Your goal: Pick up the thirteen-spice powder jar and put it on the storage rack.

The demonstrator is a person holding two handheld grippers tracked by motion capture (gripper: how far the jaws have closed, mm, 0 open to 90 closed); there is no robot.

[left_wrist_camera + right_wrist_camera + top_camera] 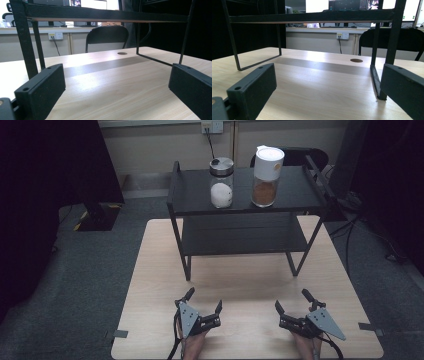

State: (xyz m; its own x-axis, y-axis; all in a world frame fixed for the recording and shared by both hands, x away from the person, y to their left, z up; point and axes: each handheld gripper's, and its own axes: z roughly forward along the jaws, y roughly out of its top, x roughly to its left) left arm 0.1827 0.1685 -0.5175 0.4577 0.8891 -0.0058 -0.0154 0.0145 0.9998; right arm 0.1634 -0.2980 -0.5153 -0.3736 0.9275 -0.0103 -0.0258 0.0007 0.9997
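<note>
1. Nearest the person, the left gripper (203,301) rests low on the pale wooden table (240,280), jaws spread wide, gripping nothing.
2. Beside it, well apart, the right gripper (291,300) sits the same way, jaws wide and empty.
3. Farther on stands the black two-tier metal rack (245,210).
4. On its top shelf, a clear glass jar of white powder with a silver lid (221,182) stands near a tall white-lidded jar of brown powder (266,170), both upright.

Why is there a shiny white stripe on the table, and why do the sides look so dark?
In the left gripper view and right gripper view, light glares off the pale wooden table, beside the dark band of shadow under the black metal two-level rack. In the high view, the corners fall into darkness while the table stays lit. The monitors behind look washed out in both gripper views.
</note>
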